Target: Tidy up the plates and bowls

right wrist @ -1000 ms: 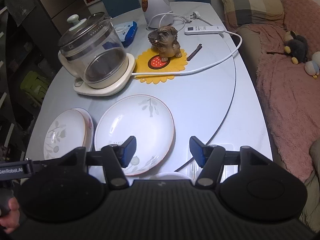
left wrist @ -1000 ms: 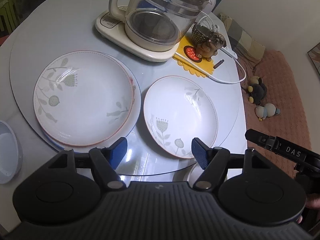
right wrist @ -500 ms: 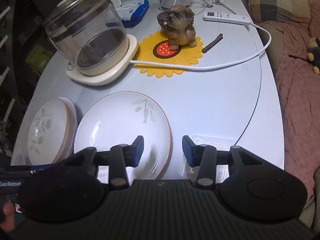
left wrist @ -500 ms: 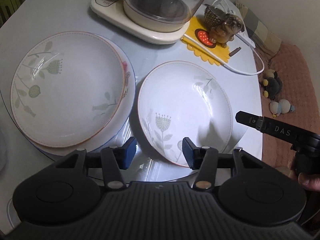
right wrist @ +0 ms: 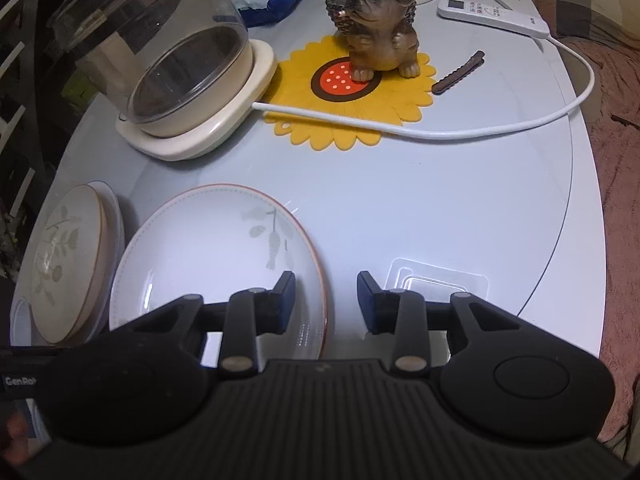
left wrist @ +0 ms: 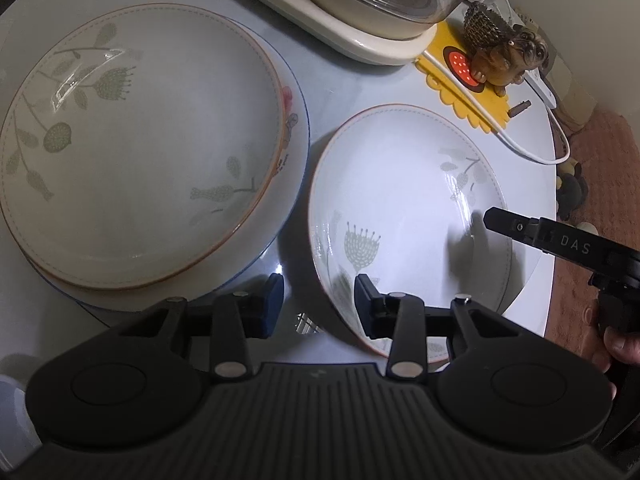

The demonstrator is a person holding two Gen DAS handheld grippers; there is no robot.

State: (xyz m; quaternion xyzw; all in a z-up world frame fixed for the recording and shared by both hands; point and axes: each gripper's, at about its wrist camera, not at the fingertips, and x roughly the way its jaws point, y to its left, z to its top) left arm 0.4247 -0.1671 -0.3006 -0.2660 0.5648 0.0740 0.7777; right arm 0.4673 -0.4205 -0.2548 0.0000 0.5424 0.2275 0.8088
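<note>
Our left gripper (left wrist: 319,300) and right gripper (right wrist: 326,300), jaws narrowing but holding nothing, straddle the hard, slippery, breakable single plate's (left wrist: 404,216) near rims; we should pinch there.

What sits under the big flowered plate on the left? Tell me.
Under the flowered plate lies a blue-rimmed plate; only its right edge with a red flower shows. The rest is covered, so anything beneath stays hidden.

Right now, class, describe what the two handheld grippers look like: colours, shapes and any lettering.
Both are matte black plastic. The left gripper and right gripper each have a ribbed body, two round housings, silver pivot rivets and dark blue pads on angular fingers. Seen side-on from the left wrist camera, the right one carries pale "DAS" lettering; the left one's edge reads "GenRo", cut off.
</note>
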